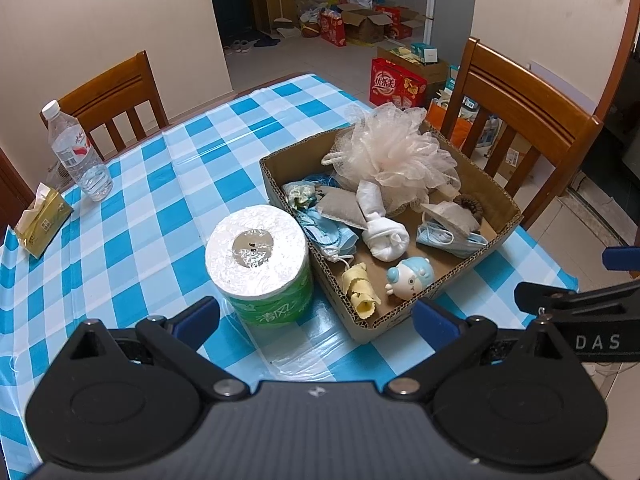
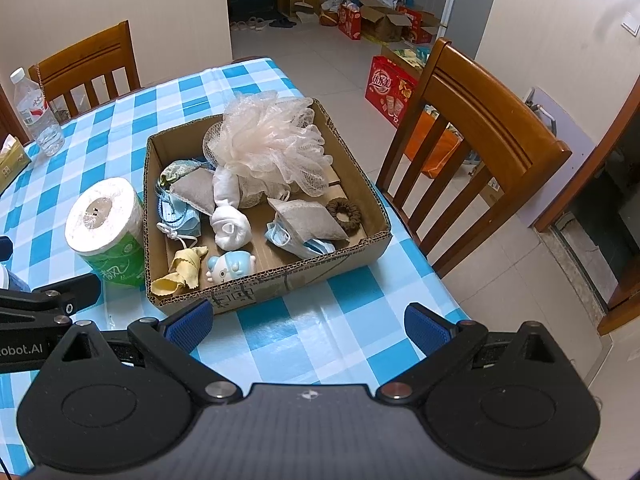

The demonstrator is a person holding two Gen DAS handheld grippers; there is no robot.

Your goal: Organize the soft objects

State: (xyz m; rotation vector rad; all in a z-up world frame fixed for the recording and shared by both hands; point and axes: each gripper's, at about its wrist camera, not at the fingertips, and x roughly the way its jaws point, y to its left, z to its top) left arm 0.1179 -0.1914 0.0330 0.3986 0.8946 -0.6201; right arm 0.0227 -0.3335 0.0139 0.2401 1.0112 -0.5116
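1. The left gripper (image 1: 316, 320) sits at the bottom of its own view with its blue-padded fingers wide apart and nothing between them; it hovers over the checked tablecloth (image 1: 168, 208), and its black arm shows at the left edge of the right wrist view.
2. The right gripper (image 2: 306, 322) is likewise spread, empty, low in its frame; part of it enters the left wrist view at the right edge.
3. The cardboard box (image 2: 280, 280) lies at the centre of the right view; in the left view it is right of centre.
4. Inside it: a pale mesh bath pouf (image 2: 268, 140) at the back; a rolled white sock (image 2: 230, 226) in the middle; grey sachets; blue face masks (image 2: 298, 244) toward the right; a brown scrunchie (image 2: 344, 212) just beside them; a yellow cloth (image 2: 180, 270) and a small blue-and-white toy (image 2: 232, 266) at the near wall.
5. A toilet roll (image 1: 258, 260) stands upright just outside the box's left wall.
6. A water bottle (image 1: 76, 152) and a tissue pack (image 1: 42, 222) stand at the left of the left view; wooden chairs (image 2: 480, 152) flank the table.
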